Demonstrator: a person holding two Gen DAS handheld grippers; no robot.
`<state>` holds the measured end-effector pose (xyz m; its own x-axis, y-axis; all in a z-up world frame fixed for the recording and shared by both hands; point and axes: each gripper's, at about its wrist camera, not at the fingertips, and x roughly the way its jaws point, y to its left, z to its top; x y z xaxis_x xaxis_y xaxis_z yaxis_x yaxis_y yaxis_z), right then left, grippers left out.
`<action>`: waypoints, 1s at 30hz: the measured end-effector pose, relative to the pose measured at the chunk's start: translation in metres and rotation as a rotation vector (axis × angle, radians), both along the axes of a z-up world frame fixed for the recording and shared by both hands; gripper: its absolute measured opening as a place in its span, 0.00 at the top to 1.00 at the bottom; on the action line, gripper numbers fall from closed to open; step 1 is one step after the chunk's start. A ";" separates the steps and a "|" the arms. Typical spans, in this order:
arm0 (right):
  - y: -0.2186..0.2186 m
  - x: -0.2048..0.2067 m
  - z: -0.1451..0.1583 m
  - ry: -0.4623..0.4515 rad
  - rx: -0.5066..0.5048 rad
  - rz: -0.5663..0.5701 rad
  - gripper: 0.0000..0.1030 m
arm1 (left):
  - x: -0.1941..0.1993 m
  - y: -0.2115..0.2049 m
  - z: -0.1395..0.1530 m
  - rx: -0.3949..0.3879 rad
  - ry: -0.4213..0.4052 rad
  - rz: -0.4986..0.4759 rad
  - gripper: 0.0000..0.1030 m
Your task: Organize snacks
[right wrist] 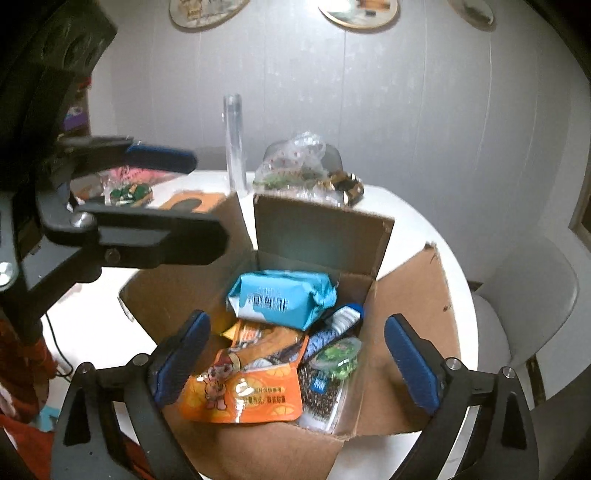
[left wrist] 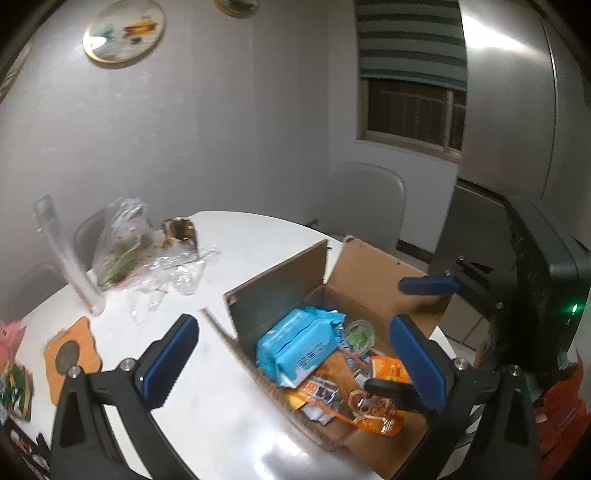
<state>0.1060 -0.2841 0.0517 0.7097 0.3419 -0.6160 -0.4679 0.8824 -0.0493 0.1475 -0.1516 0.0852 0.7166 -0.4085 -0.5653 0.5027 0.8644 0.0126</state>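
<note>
The right hand-held gripper (right wrist: 295,362) hangs with jaws wide apart and empty above an open cardboard box (right wrist: 410,295) on the white desk (right wrist: 417,229). Inside, a blue packet (right wrist: 280,299) lies at 12 o'clock, an orange pouch (right wrist: 243,395) at 7 o'clock and a green-topped tub (right wrist: 338,356) at 3 o'clock. The left hand-held gripper (right wrist: 177,195) reaches in from 9 o'clock, over the box's left flap.

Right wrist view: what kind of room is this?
Probably a home dining area: a white round table with a pale chair pulled up, decorative plates on the wall, and a cardboard box of snacks.
</note>
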 end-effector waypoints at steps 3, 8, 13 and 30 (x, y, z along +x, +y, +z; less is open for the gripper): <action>0.002 -0.004 0.004 -0.036 0.017 0.005 0.00 | -0.011 0.014 -0.003 -0.018 -0.035 0.092 0.01; 0.005 -0.014 0.005 -0.139 0.034 0.014 0.00 | -0.027 0.037 -0.010 -0.041 -0.109 0.261 0.01; 0.010 -0.022 -0.002 -0.225 0.058 -0.013 0.00 | -0.039 0.061 -0.022 -0.068 -0.141 0.406 0.01; 0.023 -0.029 -0.002 -0.331 0.167 0.032 0.00 | -0.065 0.110 -0.055 -0.040 -0.216 0.686 0.01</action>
<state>0.0767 -0.2610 0.0494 0.8486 0.4431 -0.2889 -0.4778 0.8764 -0.0593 0.0821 -0.0419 0.0299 0.9135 0.1561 -0.3757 -0.1636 0.9865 0.0120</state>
